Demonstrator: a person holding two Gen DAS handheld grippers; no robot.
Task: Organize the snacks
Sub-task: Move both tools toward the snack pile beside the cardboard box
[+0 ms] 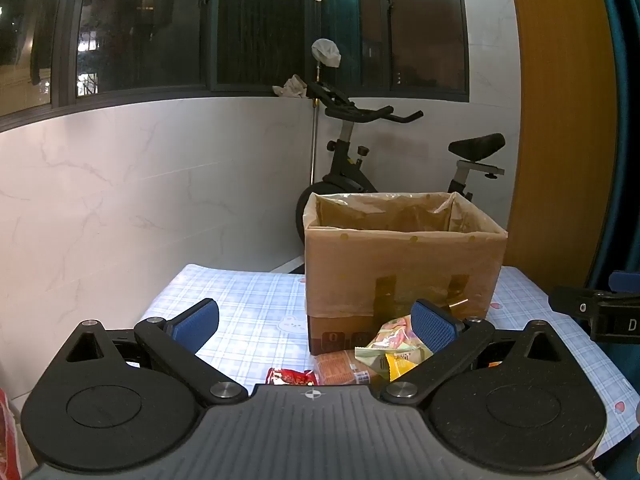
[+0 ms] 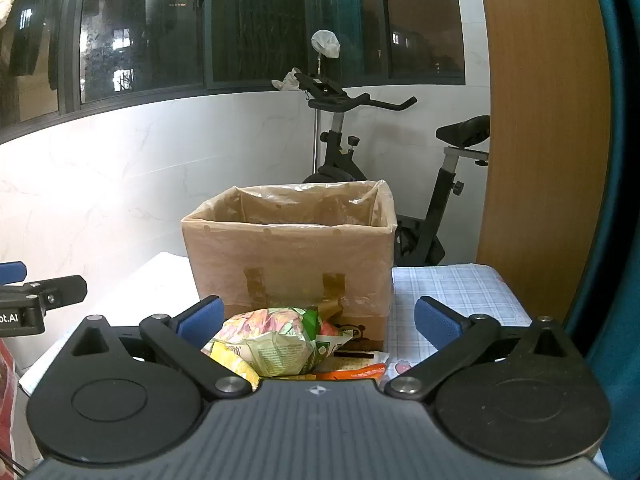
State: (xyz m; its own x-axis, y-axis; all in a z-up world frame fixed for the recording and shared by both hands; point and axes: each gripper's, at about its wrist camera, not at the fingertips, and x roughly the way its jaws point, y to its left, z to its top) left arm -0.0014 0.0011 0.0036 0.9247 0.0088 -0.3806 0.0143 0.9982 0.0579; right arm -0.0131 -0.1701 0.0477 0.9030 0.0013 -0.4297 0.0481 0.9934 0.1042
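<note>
Left gripper [image 1: 316, 322] is seen with jaws spread fully wide, nothing held; right gripper [image 2: 318, 320] likewise spread wide, nothing gripped, though the snack pile sits low between its fingers in view without the pads touching it. Snacks are heaped on the checked tablecloth [image 1: 248, 300] right in front of the cardboard box [image 1: 400, 264]; a crumpled green-and-pink bag [image 2: 276, 340] is on top, a yellow packet [image 2: 232, 362] beside it at left, an orange packet [image 2: 360, 370] at right. From the left wrist view a red packet [image 1: 290, 377] and a brown packet [image 1: 340, 368] are seen lying flat on the cloth, the red one slightly apart from the heap. The box is upright, open at top, lined with a clear plastic bag [image 2: 304, 196]; its inside bottom cannot be seen. The box front stands directly behind the pile, touching or nearly touching it; cannot be told which. An exercise bike [image 1: 360, 152] is parked behind the box against the white marble wall [image 1: 140, 184]; dark windows [image 1: 260, 20] above; a wooden panel [image 2: 544, 120] at right.
</note>
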